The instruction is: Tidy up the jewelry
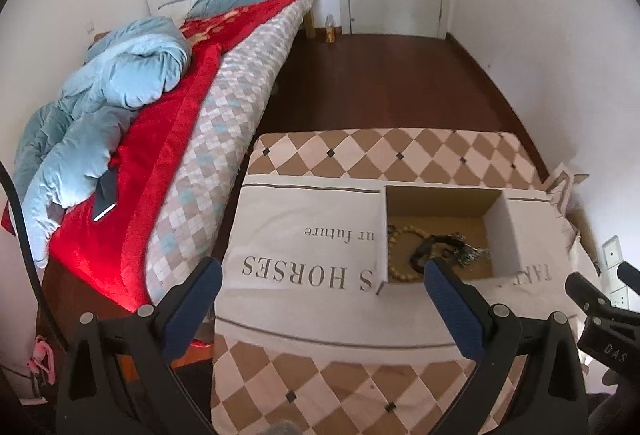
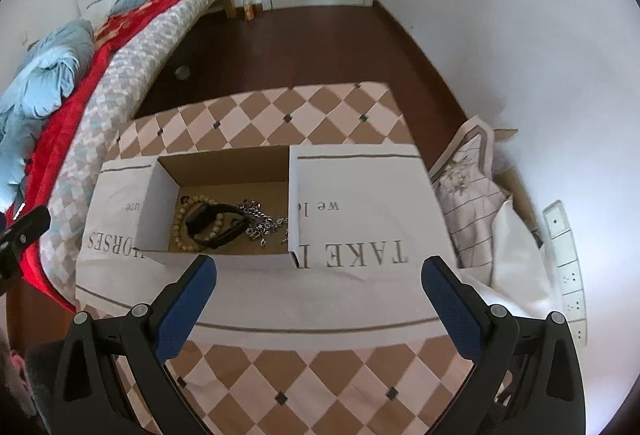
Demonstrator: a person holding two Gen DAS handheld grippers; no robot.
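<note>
The left hand-held gripper (image 1: pixel 320 267) hangs with its jaws wide apart and empty over the cloth-covered table (image 1: pixel 304 307); the right hand-held gripper (image 2: pixel 320 265) is likewise spread and empty. Just ahead, the open cardboard box (image 2: pixel 224 163) holds a beaded bracelet (image 2: pixel 182 213), a black watch band (image 2: pixel 214 225) and a silver chain (image 2: pixel 262 223), tangled together

Printed cloth (image 2: pixel 360 267) read, upside down: "TAKE", "HORSES", "we", "future" | black gripper body (image 1: pixel 612 345) at right edge bore "DAS"
</note>
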